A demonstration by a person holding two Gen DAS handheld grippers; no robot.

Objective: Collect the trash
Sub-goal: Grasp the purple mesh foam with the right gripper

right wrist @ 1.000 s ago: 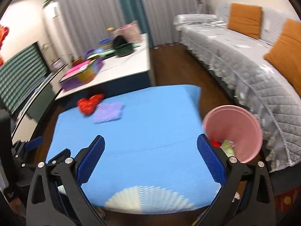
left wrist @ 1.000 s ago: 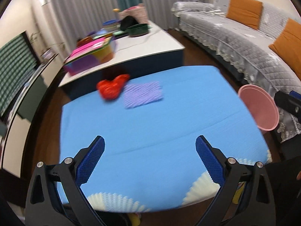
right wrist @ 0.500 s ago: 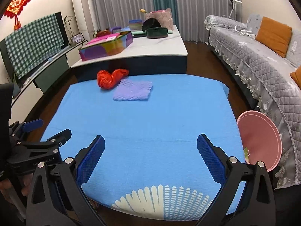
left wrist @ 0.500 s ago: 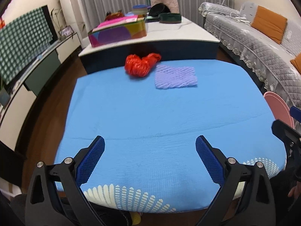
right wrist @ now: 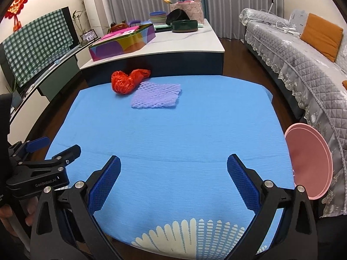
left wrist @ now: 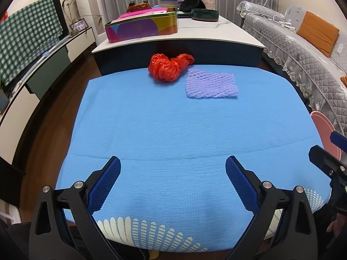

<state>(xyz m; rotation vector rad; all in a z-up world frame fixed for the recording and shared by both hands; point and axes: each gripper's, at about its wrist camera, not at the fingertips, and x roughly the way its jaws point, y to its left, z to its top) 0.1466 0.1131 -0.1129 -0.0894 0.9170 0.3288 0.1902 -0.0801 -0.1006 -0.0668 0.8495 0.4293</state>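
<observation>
Two bits left at the blue table's (right wrist: 173, 143) far edge, pink bin's (right wrist: 309, 162) contents gone from view, both my left gripper (left wrist: 173, 181) and right gripper (right wrist: 174, 179) spread wide, empty

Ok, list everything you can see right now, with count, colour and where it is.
plastic bag: one, red, crumpled, far edge of blue cloth
foam net: one, lilac, flat, right of the bag
blue cloth: one, covers the near table
pink bin: one, right of the table
white counter: one, behind the table
colourful box: one, on the counter
grey sofa: one, right side
left claw: open, empty
right claw: open, empty
</observation>
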